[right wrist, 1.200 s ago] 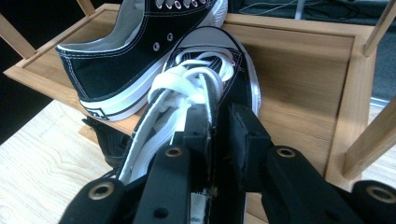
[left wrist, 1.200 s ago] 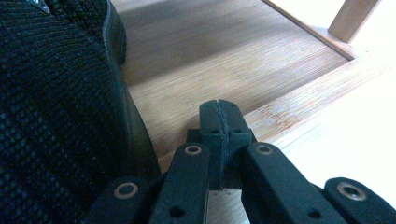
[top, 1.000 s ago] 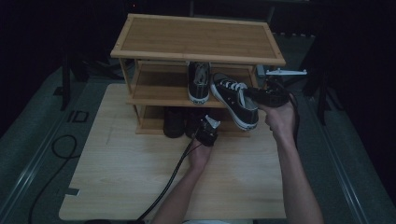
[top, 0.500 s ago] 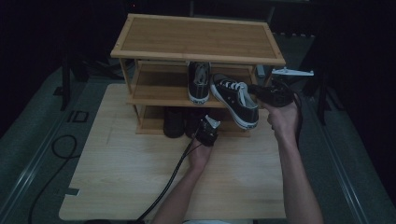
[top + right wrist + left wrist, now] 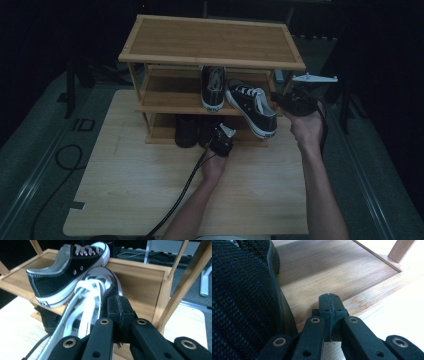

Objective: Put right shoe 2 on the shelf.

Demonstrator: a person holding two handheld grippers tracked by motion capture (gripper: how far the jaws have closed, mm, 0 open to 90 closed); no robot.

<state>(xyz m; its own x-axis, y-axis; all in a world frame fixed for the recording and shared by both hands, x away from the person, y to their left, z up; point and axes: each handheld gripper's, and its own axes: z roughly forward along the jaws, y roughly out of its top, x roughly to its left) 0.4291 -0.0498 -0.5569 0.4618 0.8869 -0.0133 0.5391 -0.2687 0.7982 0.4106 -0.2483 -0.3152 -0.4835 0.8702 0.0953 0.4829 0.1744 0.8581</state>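
A black sneaker with white laces (image 5: 252,107) (image 5: 85,312) hangs tilted, its toe over the middle shelf of a wooden shoe rack (image 5: 210,40) and its heel off the front edge. My right gripper (image 5: 286,101) (image 5: 121,305) is shut on the sneaker's side. Its mate (image 5: 213,90) (image 5: 62,277) stands on the middle shelf, toe to the back. My left gripper (image 5: 220,140) (image 5: 329,305) is shut with nothing in it, low over the bottom shelf (image 5: 342,272). A black knit shoe (image 5: 242,302) (image 5: 186,131) lies close on its left.
The rack stands at the back of a light wooden table (image 5: 140,195). Its right-hand posts (image 5: 185,277) rise close beside my right gripper. Cables (image 5: 180,195) trail from the left gripper across the table. Dark floor surrounds the table.
My right hand has shifted slightly to the right with the sneaker; the sneaker stays tilted at the middle shelf. The left gripper has not moved.
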